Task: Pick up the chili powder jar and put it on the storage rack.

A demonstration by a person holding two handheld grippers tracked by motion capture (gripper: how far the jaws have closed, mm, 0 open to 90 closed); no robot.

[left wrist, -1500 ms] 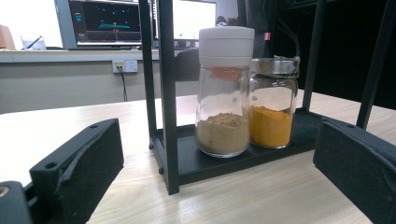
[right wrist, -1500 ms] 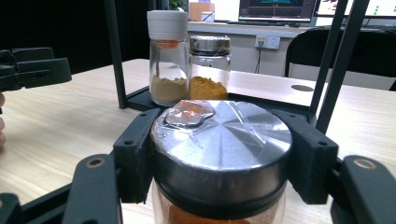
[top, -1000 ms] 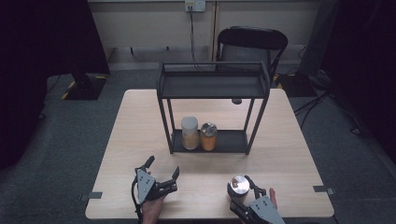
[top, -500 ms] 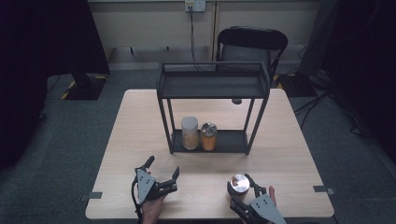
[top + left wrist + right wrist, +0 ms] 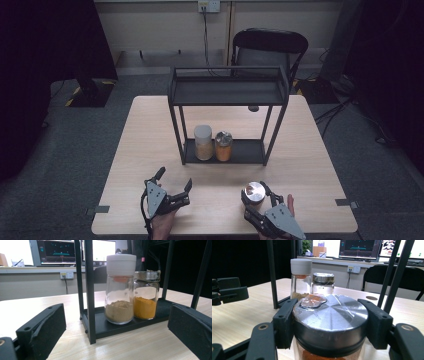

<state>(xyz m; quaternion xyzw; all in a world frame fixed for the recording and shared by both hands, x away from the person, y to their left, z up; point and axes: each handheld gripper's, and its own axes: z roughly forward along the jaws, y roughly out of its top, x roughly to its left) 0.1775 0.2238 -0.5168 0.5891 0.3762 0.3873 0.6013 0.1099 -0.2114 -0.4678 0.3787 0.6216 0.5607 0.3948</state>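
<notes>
A spice jar with a silver lid [image 5: 255, 191] stands near the table's front edge, right of centre. My right gripper [image 5: 255, 193] is shut on the jar; in the right gripper view its two jaws press on both sides of the lid [image 5: 330, 315], and reddish powder shows below. My left gripper [image 5: 175, 178] rests open at the front left, nothing between its jaws. It faces a black two-level rack [image 5: 227, 92]. On the rack's lower shelf stand a white-capped jar of tan powder [image 5: 120, 290] and a metal-lidded jar of orange powder [image 5: 146, 296], side by side.
The rack's top shelf [image 5: 230, 90] is bare. A black chair [image 5: 270, 45] stands behind the table's far edge. Bare tabletop [image 5: 150, 135] lies left and right of the rack. Screens and a wall socket show in the background.
</notes>
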